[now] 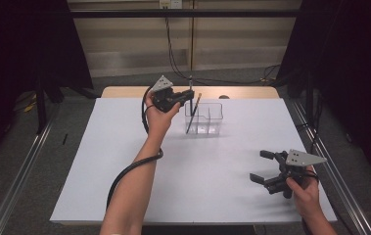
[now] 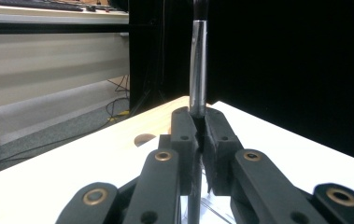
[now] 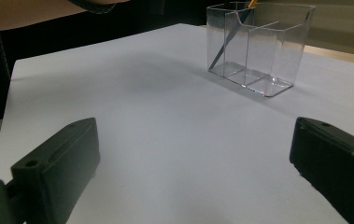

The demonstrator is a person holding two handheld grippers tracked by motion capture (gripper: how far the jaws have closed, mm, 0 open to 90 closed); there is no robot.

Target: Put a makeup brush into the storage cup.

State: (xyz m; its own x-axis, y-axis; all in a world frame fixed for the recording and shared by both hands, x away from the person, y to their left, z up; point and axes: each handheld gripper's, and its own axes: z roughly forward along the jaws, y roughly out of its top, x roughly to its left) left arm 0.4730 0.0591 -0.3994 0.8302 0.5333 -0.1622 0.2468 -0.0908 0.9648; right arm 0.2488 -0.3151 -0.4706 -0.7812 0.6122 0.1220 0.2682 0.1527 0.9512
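Pen [image 2: 198, 70] is pinched upright in your left gripper [image 1: 185, 98], right over the clear organizer [image 1: 210, 120]; your right gripper [image 1: 264, 166] sits wide open, holding nothing.

bare white table [image 1: 124, 186] lies open between the right gripper [image 1: 261, 166] and the clear organizer [image 1: 207, 119]; the left gripper [image 1: 185, 98] and its upright pen [image 1: 191, 90] block the organizer's left end.

Left gripper [image 2: 201, 128] clamped on upright silver pen [image 2: 198, 70], above white table [image 2: 282, 140].
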